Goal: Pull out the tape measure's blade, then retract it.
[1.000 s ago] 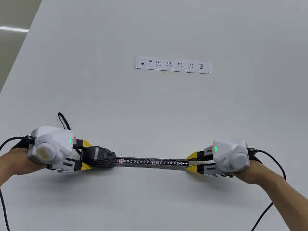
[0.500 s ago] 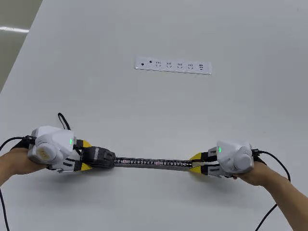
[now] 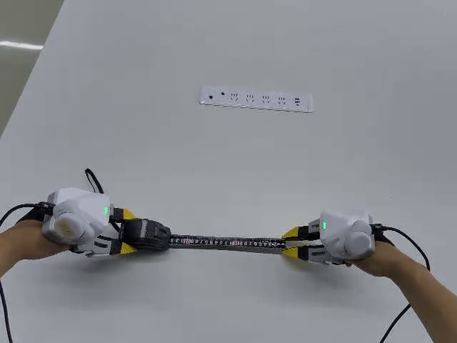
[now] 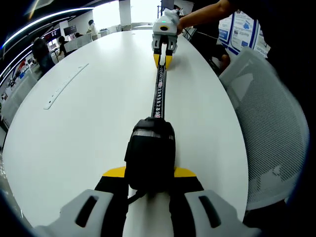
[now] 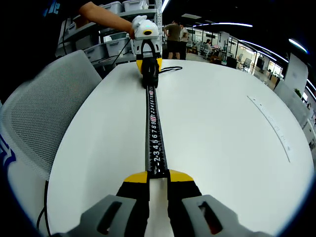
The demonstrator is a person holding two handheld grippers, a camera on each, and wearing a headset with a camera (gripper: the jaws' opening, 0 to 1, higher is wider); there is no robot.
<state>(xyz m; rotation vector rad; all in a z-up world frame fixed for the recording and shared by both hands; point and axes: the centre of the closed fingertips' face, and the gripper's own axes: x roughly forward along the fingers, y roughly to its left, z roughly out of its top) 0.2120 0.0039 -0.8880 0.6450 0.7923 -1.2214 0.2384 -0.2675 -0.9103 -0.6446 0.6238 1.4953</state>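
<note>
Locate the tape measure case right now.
Head view, lower left of the white table: the tape measure case sits clamped in the left gripper, its blade stretched rightward to the right gripper.

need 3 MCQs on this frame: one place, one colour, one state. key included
1. Where is the power strip relative to the blade? A. Under it. B. Beyond it, farther up the table. C. Between it and the person.
2. What colour is the tape measure case? A. Red. B. White. C. Black.
3. The blade's state? A. Pulled out between the left gripper and the right gripper. B. Fully retracted. C. Coiled loose.
Key: 1 B, it lies past the blade in the head view. 2 C, the case shows black. 3 A, left is shut on the case, right on the blade's end.
</note>
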